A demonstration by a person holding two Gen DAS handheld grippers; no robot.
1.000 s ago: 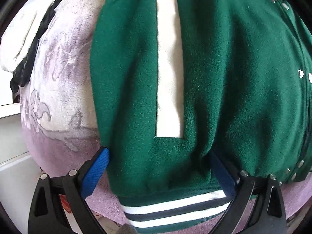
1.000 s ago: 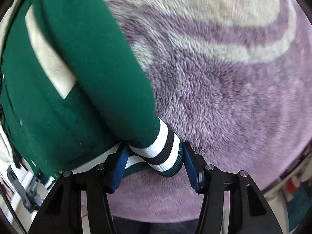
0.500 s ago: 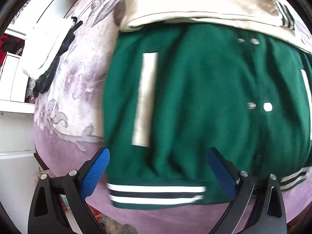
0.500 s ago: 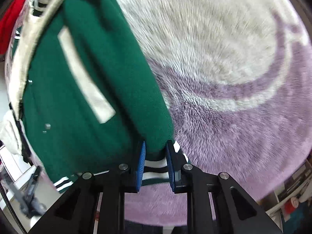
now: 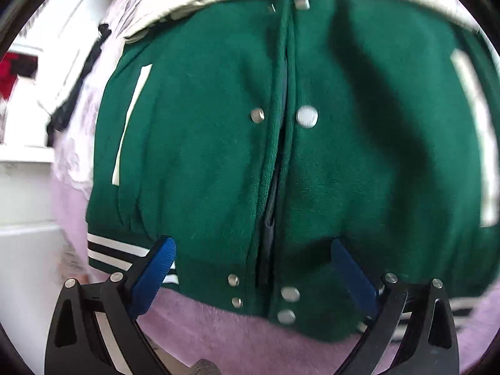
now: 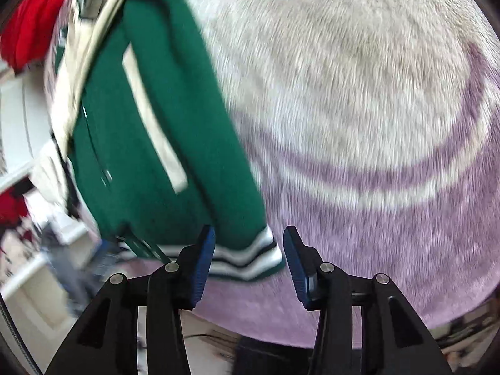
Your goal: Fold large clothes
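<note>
two views are giving you different halves of the job. your left gripper (image 5: 251, 256) is looking straight down on the front of the green jacket (image 5: 203, 162), showing the centre placket with its metal snaps (image 5: 307, 116), parted along a dark gap; the right view is showing none of that, only the jacket's side edge and a cream pocket strip (image 6: 153, 125). your left gripper is standing wide open, its blue pads spread over the hem with nothing pinched. your right gripper (image 6: 248, 253) is opening, and the striped hem band (image 6: 247, 256) is lying between its pads without being pressed.

the jacket is lying flat ahead of both grippers on a fluffy purple and cream blanket (image 6: 375, 125), cream sleeves folded across its far end, white and dark stripes along the near hem just by the pads.

off to the left of your right gripper, something red (image 6: 34, 22) and white furniture are showing, blurred. beyond your left gripper's left pad, a white and black garment (image 5: 78, 72) is lying on the blanket, also blurred.
</note>
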